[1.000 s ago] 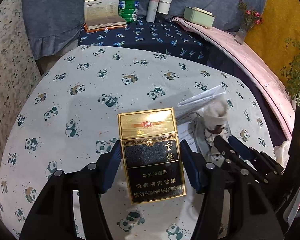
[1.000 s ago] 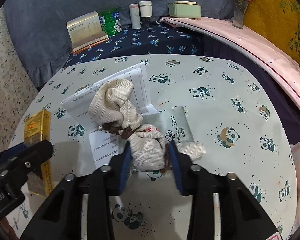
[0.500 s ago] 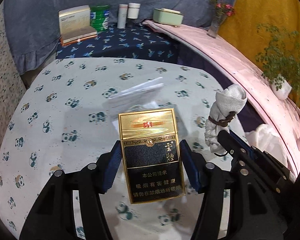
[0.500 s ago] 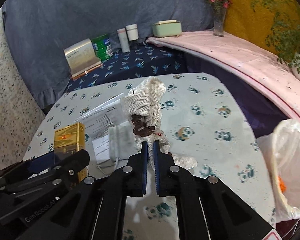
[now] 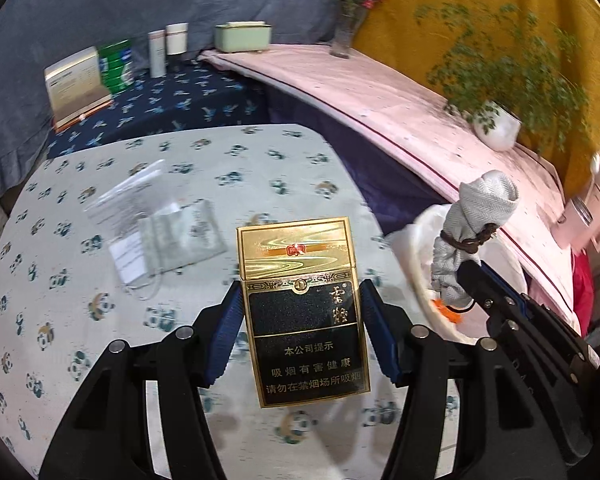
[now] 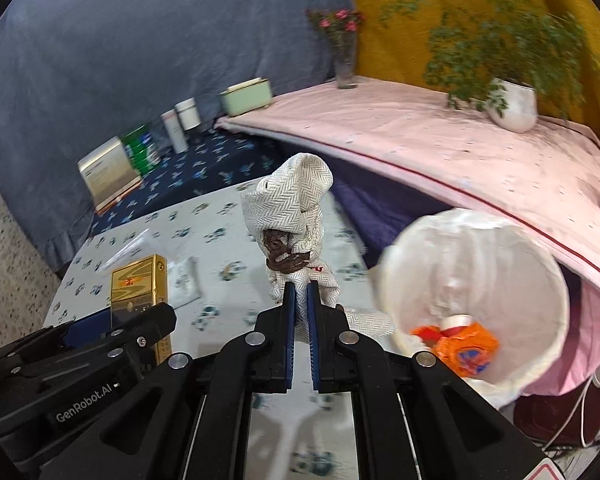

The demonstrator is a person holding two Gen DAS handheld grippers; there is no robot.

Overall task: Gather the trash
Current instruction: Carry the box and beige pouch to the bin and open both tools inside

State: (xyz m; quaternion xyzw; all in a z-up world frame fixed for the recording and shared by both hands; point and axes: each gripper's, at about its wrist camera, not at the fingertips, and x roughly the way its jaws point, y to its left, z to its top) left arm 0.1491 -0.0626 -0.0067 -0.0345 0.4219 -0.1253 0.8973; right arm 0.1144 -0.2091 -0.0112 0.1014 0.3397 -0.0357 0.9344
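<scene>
The left gripper point(image 5: 300, 334) is clamping a gold-and-black cigarette pack point(image 5: 302, 312) upright above the panda-print tablecloth point(image 5: 60, 300). The right gripper point(image 6: 300, 312) is pinching the lower end of a cream herringbone cloth bundle tied with a brown cord point(image 6: 292, 224), just beside the white-lined trash bin point(image 6: 480, 248) (an orange wrapper point(image 6: 462, 354) is already lying inside). The loose cloth tail could be catching the bin's rim and spilling out. The papers and grey pouch point(image 5: 180, 232) are lying on the table, not yet collected.

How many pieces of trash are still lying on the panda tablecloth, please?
2, overlapping left of centre: the white paper sheet and the grey pouch lying on it. Others may be hidden behind the claws.
</scene>
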